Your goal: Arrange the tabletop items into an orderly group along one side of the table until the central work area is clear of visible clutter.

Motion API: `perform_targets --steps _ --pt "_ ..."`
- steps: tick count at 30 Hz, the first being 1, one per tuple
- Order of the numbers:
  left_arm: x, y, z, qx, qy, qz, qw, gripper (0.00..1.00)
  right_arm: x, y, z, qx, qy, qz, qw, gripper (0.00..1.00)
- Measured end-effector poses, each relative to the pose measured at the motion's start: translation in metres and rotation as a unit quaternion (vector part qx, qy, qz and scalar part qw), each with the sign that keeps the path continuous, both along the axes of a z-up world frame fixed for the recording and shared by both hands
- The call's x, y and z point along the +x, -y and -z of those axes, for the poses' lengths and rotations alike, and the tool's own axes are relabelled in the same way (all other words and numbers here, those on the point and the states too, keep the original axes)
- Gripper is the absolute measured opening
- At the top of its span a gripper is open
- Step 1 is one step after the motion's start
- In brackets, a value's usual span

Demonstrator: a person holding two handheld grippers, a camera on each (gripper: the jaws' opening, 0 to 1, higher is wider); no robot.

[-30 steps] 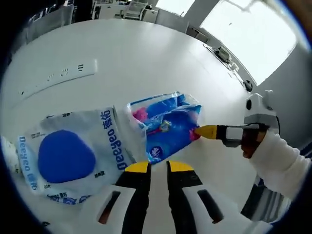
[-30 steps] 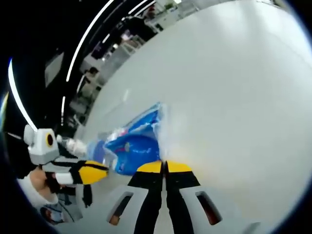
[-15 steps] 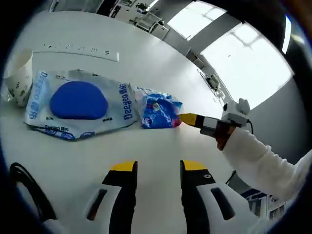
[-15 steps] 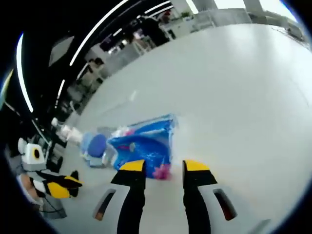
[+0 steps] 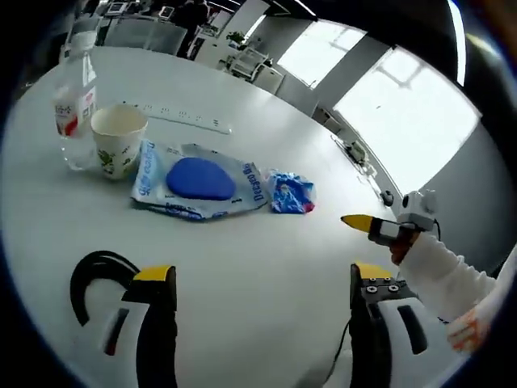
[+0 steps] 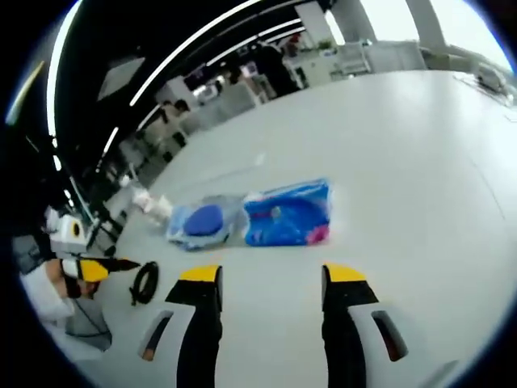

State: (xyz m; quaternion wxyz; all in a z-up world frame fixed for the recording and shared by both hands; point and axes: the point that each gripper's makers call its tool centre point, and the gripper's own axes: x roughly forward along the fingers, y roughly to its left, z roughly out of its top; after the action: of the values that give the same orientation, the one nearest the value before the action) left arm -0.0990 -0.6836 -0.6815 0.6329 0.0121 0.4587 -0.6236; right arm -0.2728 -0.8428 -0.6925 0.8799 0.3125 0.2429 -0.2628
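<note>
Left gripper (image 5: 257, 279) spread wide, jaws far apart, holding nothing, hovering over bare white table (image 5: 242, 259). Right gripper (image 6: 271, 279) also wide open, empty, touching nothing; seen from left gripper view at right (image 5: 359, 221), yellow tip pointing toward the items, gripped by a white-sleeved hand (image 5: 401, 246). Items lined in a row on far side: clear bottle (image 5: 75, 105) at left, paper cup (image 5: 118, 139) just beside it, large clear bag with blue pad (image 5: 199, 179) next, small blue packet (image 5: 291, 192) touching bag's right end. Black cable (image 5: 90, 275) near left jaw. White power strip (image 5: 182, 115) beyond the row.
</note>
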Motion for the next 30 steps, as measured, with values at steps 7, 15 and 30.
perform_targets --steps 7,15,30 --pt "0.028 -0.046 0.011 0.009 0.002 -0.045 0.9990 1.00 0.001 -0.048 -0.020 -0.014 0.034 0.004 0.9993 0.70" --pt "0.041 -0.100 0.031 0.039 -0.009 -0.078 0.9961 0.96 -0.009 -0.092 -0.009 0.025 0.045 0.012 0.9986 0.78" --pt "0.065 -0.123 0.019 0.022 -0.016 -0.142 0.9895 0.92 0.004 -0.097 -0.012 0.049 0.060 0.005 0.9969 0.74"
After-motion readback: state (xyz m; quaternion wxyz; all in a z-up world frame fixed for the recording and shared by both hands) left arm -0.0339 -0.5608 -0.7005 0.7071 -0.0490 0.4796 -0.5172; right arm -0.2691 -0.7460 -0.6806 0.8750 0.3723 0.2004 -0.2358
